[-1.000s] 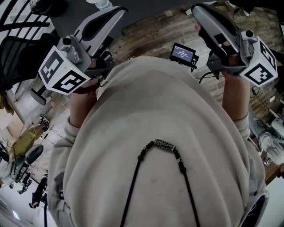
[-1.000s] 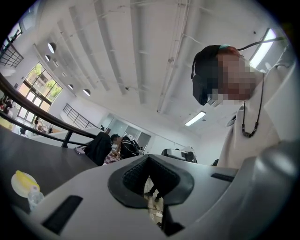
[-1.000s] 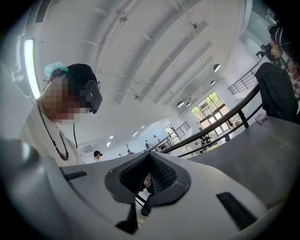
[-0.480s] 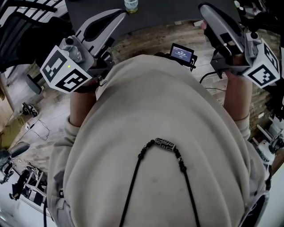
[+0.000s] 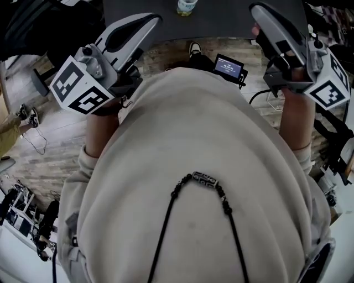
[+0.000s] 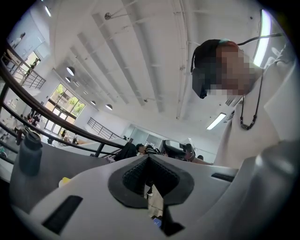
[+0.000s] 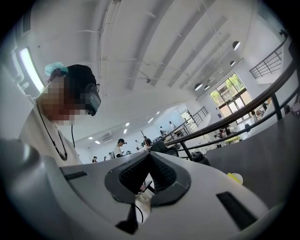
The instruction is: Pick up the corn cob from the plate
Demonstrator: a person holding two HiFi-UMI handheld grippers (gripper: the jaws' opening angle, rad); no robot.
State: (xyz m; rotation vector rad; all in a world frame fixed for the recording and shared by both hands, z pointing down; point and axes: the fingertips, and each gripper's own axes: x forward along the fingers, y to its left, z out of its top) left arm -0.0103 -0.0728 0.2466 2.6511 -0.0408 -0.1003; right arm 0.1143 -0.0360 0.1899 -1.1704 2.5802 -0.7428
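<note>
corn cob (image 7: pixel 234 178) is not picked up yet: it is most likely the small yellow shape lying on the bench (image 7: pixel 274 154), well apart from both claws. nearest to you, your left claw (image 5: pixel 145 23) and right claw (image 5: pixel 261 17) are held level in front of your chest, short of the bench edge. each has its jaws closed tip to tip on nothing. the whole job is ahead: reach over the bench, open a claw, close on the cob, lift. the head view shows only the bench edge and a clear bottle (image 5: pixel 186 5) on it, no cob. the gripper views show the yellow shape and a dark bottle (image 6: pixel 30 153) on the bench, but it is too small to confirm a plate.
</note>
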